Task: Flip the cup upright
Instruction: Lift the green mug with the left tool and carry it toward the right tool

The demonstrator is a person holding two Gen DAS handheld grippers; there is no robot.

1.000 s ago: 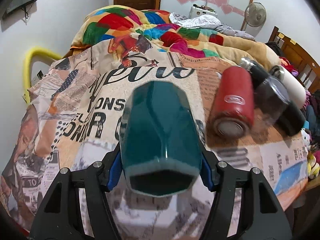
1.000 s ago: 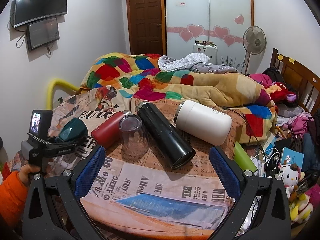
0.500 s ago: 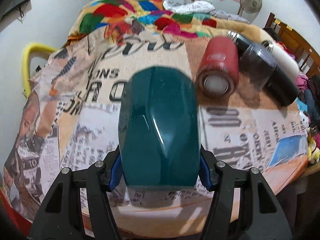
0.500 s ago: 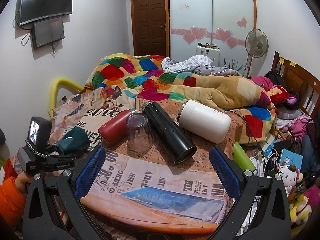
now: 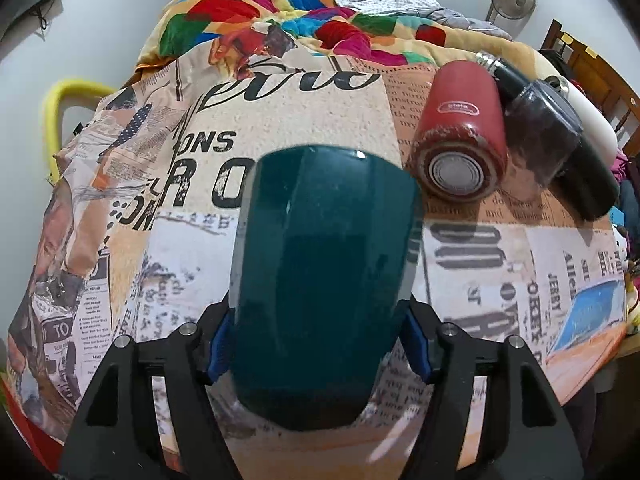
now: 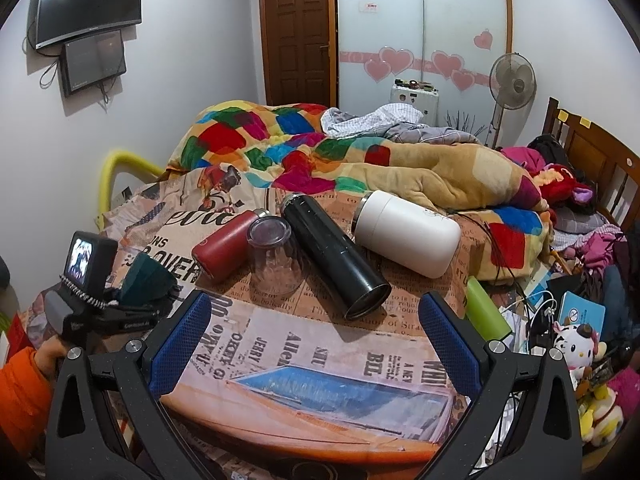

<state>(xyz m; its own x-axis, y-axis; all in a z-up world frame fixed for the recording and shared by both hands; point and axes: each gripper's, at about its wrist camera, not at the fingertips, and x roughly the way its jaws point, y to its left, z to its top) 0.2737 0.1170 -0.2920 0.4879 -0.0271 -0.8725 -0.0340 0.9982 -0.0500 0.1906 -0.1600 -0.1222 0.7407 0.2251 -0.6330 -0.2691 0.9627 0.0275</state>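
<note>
Since the earlier frame, the cup (image 5: 324, 280) had tipped further; its long axis ran away from the camera. Glossy teal, it sat clamped in the left gripper (image 5: 320, 344) above the table (image 5: 500, 280). The right gripper (image 6: 316, 344) was spread wide, holding nothing.

I see the cup (image 5: 324, 280), glossy dark teal with faceted sides, clamped between my left gripper's (image 5: 320, 354) blue pads, held above the newsprint cloth and tilted, its wider end nearest the camera.

I am reading "JERRY", "Allen" and "BIL" on the newspaper-print cloth (image 6: 304, 344) at lower centre; the red flask's (image 5: 460, 128) label is staying illegible.
</note>
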